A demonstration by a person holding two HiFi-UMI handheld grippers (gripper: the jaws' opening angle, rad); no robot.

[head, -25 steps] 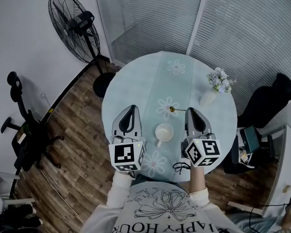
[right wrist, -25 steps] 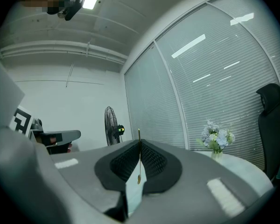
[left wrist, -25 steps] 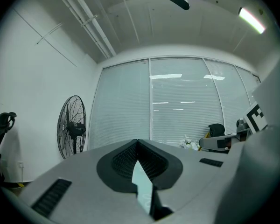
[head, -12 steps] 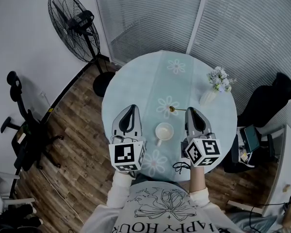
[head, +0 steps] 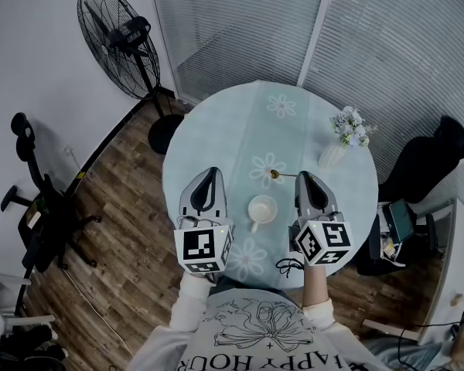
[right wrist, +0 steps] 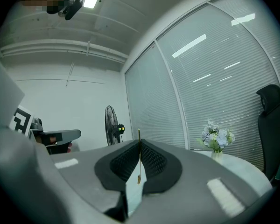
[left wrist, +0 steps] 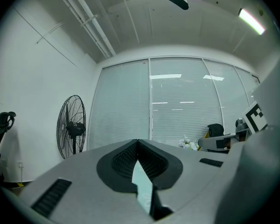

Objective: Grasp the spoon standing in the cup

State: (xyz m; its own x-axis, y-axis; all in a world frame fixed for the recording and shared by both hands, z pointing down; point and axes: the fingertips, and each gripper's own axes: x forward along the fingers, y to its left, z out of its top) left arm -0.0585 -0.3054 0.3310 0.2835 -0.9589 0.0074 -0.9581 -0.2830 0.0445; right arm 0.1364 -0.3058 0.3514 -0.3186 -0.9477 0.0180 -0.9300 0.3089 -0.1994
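Note:
A white cup [head: 261, 209] stands on the round table [head: 216, 137] between my two grippers, with nothing in it. My right gripper [head: 305, 175] is shut on a thin gold spoon [head: 278, 175], which sticks out leftward from its tips, above the table beyond the cup. In the right gripper view the spoon [right wrist: 139, 164] is pinched between the dark pads [right wrist: 151, 160]. My left gripper [head: 210, 171] hovers to the left of the cup, jaws shut and empty; its own view shows the tips [left wrist: 137, 143] meeting with nothing between them.
A small vase of pale flowers [head: 339, 147] stands at the table's right edge. A floor fan [head: 120, 41] is at the back left, with office chairs [head: 39, 207] on the left and on the right [head: 429, 165]. Glass walls with blinds [head: 294, 29] lie behind.

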